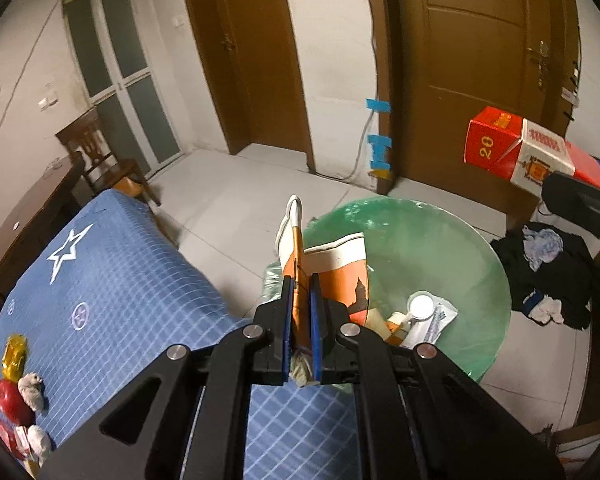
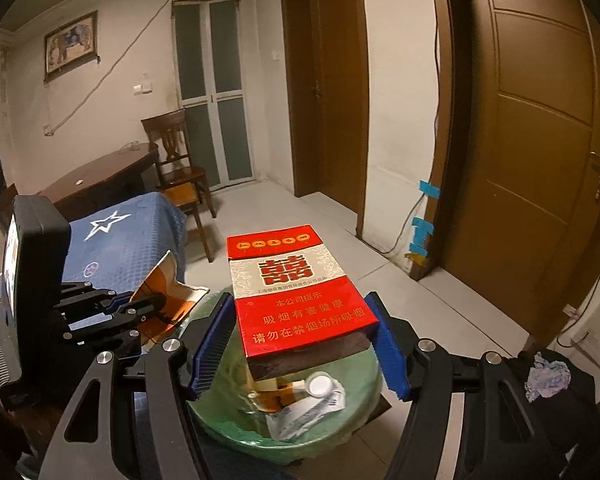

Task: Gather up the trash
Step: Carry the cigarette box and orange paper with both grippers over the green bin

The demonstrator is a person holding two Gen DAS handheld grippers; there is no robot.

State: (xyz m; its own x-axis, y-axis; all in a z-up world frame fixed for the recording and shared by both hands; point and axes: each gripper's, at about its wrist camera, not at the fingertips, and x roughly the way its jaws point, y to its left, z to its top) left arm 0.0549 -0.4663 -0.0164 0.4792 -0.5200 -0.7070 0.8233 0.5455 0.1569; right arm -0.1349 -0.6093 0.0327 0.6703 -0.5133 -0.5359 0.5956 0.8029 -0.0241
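My left gripper [image 1: 300, 280] is shut on a flattened orange-and-white paper packet [image 1: 336, 276], which hangs over the near rim of a green-lined trash bin [image 1: 440, 240]. A white lid [image 1: 420, 306] and plastic wrappers lie inside the bin. In the right wrist view my right gripper [image 2: 302, 344] grips a red-and-white cigarette carton [image 2: 296, 292] between its blue pads [image 2: 216, 340], in the air above the bin [image 2: 340, 444]. The carton [image 1: 516, 144] also shows at the upper right of the left wrist view. The left gripper [image 2: 156, 304] with the packet [image 2: 172, 300] appears at the left.
A blue star-patterned cloth [image 1: 120, 280] covers a surface left of the bin, with a red apple [image 1: 10, 398], a yellow wrapper [image 1: 14, 354] and crumpled tissues [image 1: 32, 390] on it. Dark clothes [image 1: 548, 276] lie on the floor at the right. A wooden chair [image 1: 96, 152] and brown doors stand behind.
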